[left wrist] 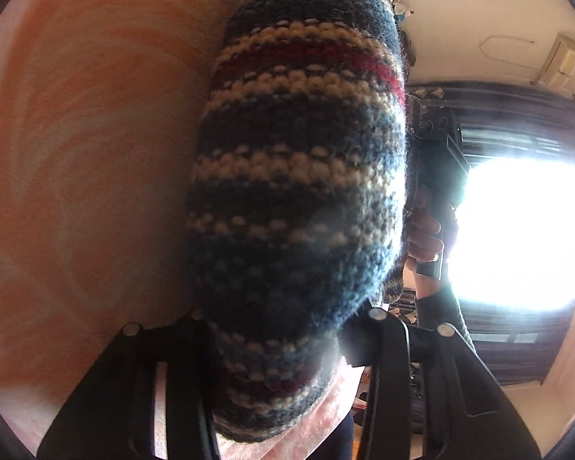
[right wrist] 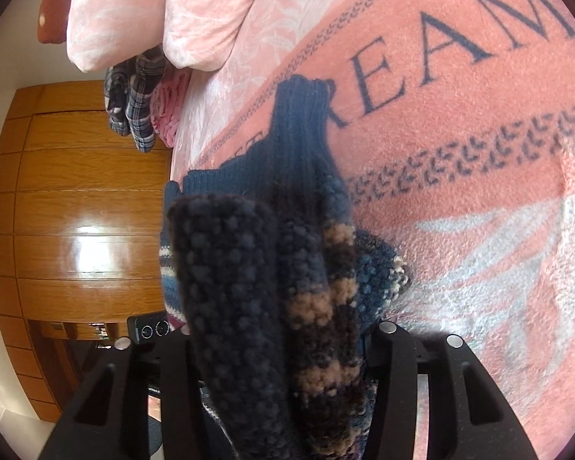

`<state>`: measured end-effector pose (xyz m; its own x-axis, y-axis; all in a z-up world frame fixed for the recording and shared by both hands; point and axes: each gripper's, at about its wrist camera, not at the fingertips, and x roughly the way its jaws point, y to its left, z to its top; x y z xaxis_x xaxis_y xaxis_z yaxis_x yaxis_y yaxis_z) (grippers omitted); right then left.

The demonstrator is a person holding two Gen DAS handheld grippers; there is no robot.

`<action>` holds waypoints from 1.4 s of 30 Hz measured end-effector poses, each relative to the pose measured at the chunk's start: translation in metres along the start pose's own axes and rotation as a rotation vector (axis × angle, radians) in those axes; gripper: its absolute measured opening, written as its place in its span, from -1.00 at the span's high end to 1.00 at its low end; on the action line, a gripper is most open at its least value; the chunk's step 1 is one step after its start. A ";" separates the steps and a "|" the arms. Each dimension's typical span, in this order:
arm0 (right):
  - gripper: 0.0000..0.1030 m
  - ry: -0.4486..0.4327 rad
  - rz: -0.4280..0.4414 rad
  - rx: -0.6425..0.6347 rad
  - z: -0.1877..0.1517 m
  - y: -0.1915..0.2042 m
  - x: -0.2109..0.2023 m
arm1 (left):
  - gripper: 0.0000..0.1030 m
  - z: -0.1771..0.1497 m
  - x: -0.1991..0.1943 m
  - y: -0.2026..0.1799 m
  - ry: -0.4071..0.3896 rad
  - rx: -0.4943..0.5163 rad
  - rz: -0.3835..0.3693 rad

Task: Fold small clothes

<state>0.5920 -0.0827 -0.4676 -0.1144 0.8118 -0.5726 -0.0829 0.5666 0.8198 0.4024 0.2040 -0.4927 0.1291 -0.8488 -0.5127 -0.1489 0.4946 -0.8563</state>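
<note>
Left gripper [left wrist: 283, 349]: jaws closed down on a thick striped knit garment [left wrist: 299, 176], which fills the gap between them and bulges up past the lens. Right gripper [right wrist: 283, 352]: same story, jaws pinched on a bunched fold of the same dark knit, navy and tan bobbles stacked between the fingers. How wide either gap really is can't be read, since the wool hides the fingertips.

The garment is lifted clear, hanging between the two grippers above the bed. Its ribbed navy cuff [right wrist: 303, 115] trails out over the pink blanket [right wrist: 460, 145] with printed lettering; whether the cuff touches the blanket I can't tell.

In the left view the other gripper body [left wrist: 441, 153] shows behind the knit, held in a person's hand [left wrist: 425, 234], against a blown-out window [left wrist: 525, 230].

Handling, as a judgement: chunky wool, soft, floppy, light, grippy rather than slick, nothing fragile. It sags and stretches under its own weight, so the bunched grabs here look bulky; the ribbed edges or corners would give cleaner holds for a flat fold.

Further out: pillows [right wrist: 142, 11], plaid clothes [right wrist: 134, 103] at the bed edge, wooden wardrobe [right wrist: 80, 211].
</note>
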 end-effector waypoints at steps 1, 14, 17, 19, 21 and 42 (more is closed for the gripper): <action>0.12 -0.005 -0.006 0.000 -0.001 0.002 -0.001 | 0.46 0.000 -0.001 -0.003 0.000 0.007 0.014; 0.21 -0.050 0.025 -0.090 -0.033 0.098 -0.007 | 0.55 -0.031 -0.082 -0.053 -0.080 0.097 0.045; 0.21 -0.012 0.041 -0.119 -0.045 0.131 0.023 | 0.55 -0.053 -0.115 -0.046 -0.111 0.081 0.054; 0.21 0.023 0.054 -0.125 -0.057 0.146 0.051 | 0.55 -0.071 -0.137 -0.033 -0.126 0.060 0.067; 0.21 0.063 0.064 -0.119 -0.071 0.156 0.084 | 0.54 -0.090 -0.161 -0.012 -0.142 0.025 0.078; -0.17 -0.041 -0.131 -0.162 -0.128 0.159 0.089 | -0.24 -0.185 -0.233 -0.004 -0.503 0.046 0.158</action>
<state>0.4420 0.0615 -0.3890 -0.0520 0.7399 -0.6707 -0.2526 0.6401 0.7256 0.1913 0.3655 -0.3584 0.5649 -0.5740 -0.5928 -0.1627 0.6268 -0.7620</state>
